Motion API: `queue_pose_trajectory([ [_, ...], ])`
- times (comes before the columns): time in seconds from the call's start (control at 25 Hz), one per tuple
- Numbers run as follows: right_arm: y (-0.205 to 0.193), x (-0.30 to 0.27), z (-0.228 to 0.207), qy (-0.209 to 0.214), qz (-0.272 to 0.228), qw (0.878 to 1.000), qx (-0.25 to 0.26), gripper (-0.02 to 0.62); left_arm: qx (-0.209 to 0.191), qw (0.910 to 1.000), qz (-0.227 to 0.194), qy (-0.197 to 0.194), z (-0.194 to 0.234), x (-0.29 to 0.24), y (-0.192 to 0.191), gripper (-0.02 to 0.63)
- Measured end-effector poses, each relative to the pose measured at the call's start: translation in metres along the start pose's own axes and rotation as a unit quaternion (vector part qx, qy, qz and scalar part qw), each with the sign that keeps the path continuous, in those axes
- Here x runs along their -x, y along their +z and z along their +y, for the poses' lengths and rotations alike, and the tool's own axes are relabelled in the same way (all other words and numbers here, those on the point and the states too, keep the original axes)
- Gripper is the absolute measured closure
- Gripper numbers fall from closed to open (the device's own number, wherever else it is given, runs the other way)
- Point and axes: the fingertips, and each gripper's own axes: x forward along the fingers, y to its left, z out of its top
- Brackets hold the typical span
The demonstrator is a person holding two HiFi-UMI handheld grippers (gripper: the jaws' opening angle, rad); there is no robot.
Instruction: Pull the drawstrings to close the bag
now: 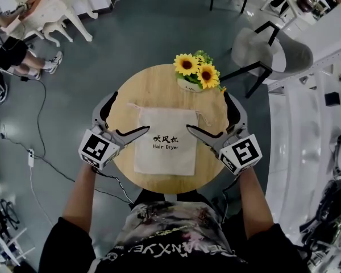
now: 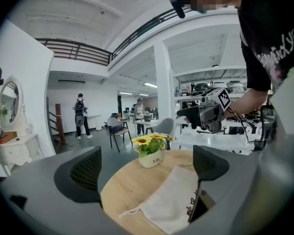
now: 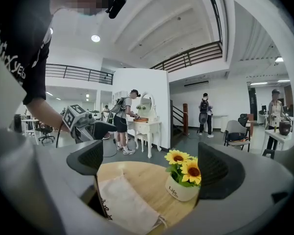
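We judge that the pulling is not yet begun; the cream cloth drawstring bag [image 1: 166, 141] lies flat in the middle of the round wooden table [image 1: 131, 84], its top not gathered; the left gripper [image 1: 128, 114] and the right gripper [image 1: 207, 112] hover beside it, jaws spread, grasping nothing; the thin drawstrings [image 1: 134, 106] lie loose.

On my round table [image 1: 153, 87] the bag [image 1: 165, 147] lies flat in the middle, with the potted flowers [image 1: 196, 71] behind it at the far edge. My left gripper [image 1: 133, 111] flanks the bag's left side, my right gripper [image 1: 206, 110] its right.
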Motion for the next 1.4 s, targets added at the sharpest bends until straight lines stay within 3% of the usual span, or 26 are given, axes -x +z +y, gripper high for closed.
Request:
queue_pose_trajectory([
  [0.4, -0.038, -0.012, -0.013, 0.027, 0.05, 0.998, 0.017, 0.012, -0.03, 0.9974, 0.056, -0.033, 0.011, -0.018, -0.032, 0.023],
  [1.4, -0.154, -0.026, -0.043, 0.064, 0.163, 0.984, 0.018, 0.058, -0.044, 0.9813, 0.162, -0.095, 0.025, -0.059, -0.129, 0.025],
])
